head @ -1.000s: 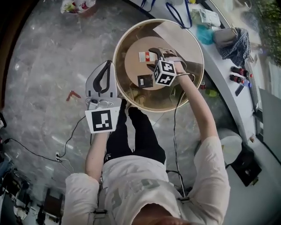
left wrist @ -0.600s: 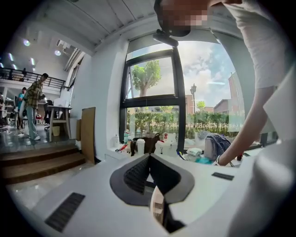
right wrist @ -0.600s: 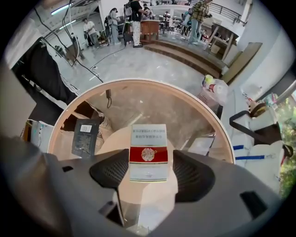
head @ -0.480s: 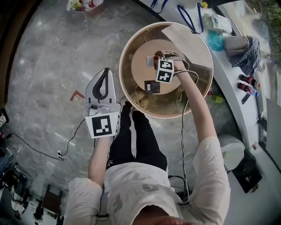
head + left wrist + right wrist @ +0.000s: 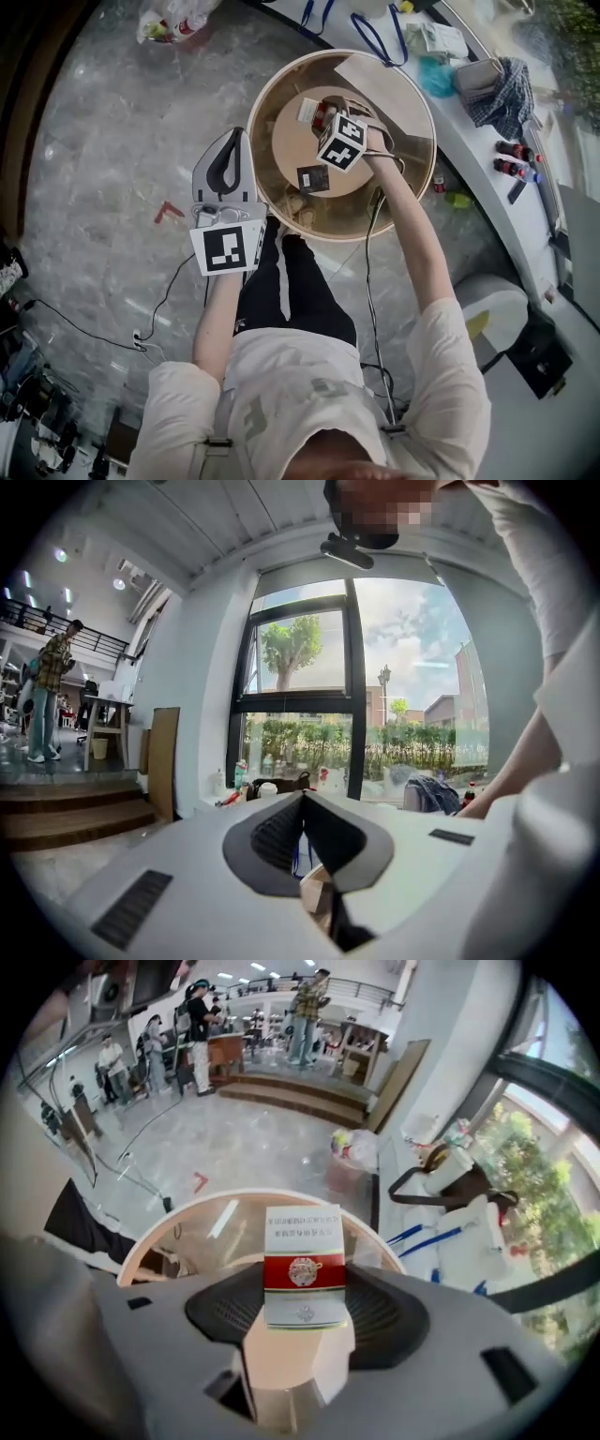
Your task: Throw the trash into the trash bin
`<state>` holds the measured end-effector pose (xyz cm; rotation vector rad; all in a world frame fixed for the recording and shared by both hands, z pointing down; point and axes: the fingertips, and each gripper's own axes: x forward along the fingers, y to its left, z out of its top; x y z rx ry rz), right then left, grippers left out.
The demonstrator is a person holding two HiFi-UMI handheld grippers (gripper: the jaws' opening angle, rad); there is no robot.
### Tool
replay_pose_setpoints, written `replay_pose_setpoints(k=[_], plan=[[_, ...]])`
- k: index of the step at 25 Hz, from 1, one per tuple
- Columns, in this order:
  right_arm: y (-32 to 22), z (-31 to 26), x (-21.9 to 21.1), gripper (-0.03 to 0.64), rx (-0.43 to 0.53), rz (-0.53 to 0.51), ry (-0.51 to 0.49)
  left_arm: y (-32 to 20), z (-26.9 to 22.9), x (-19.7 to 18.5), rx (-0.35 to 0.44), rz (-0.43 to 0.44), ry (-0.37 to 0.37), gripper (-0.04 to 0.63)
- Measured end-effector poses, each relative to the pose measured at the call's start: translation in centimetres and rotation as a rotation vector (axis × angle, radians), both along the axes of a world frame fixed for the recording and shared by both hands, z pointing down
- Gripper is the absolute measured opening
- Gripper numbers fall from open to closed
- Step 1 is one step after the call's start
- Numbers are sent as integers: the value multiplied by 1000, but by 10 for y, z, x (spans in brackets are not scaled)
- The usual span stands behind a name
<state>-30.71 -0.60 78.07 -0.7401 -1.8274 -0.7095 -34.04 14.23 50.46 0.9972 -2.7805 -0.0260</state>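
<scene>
The right hand-held gripper (image 5: 302, 1283) reaches steeply down inside the trash bin (image 5: 251, 131). In the head view its own marker cube and the hand cover its fingertips, so only the right gripper view shows the grip. There the jaws stand wide and have just been closing, with the packet (image 5: 302, 1241) between them. The black pads sit against the packet's two long edges, clamped on it. The print on the packet's white end is too small to read.

The left hand-held gripper (image 5: 302, 799) has its jaws together with nothing between the tips. A beige scrap seen through the gap below them cannot be identified.

The bin's rim rings the right hand-held gripper on every side, with free room between the jaws and the wall. A dark square item (image 5: 312, 178) lies on the bin's bottom just behind that gripper, toward the person. The left hand-held gripper is outside the bin, with the rim just to its right. Open floor (image 5: 112, 141) lies ahead of it and to its left. The cluttered bench (image 5: 483, 155) is beyond the bin, well apart.

The packet's long axis runs along the jaws. Its white printed end points away past the tips, a red band crosses its middle, and its broad face is turned toward the gripper's camera.
</scene>
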Motion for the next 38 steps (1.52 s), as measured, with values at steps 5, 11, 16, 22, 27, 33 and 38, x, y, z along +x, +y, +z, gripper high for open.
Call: replay_pose_setpoints(k=[5,11,16,22,27,33,38], plan=[[-2,-146,-14,270,-147,246,-225,-24,-56,6,51,48,-41,11],[-24,-341,-3,270,-237,473,-549,-80,-166,9,179,182,-182,11],[-38,-470,58,270,-316,634,-827,-108,-237,44,213,283,-282,11],[-71,-545,154,270,-269,861,-1053,-164,-279,95,246,457,-317,11],[-82,-571,227,270,-216,1003,-1179,-212,-293,161,282,650,-327,11],[-97,-589,272,270,-216,1105,-1264,-254,-314,234,321,835,-359,11],[-106,-592,301,270,-213,1154,-1283,-263,-323,273,350,900,-357,11]])
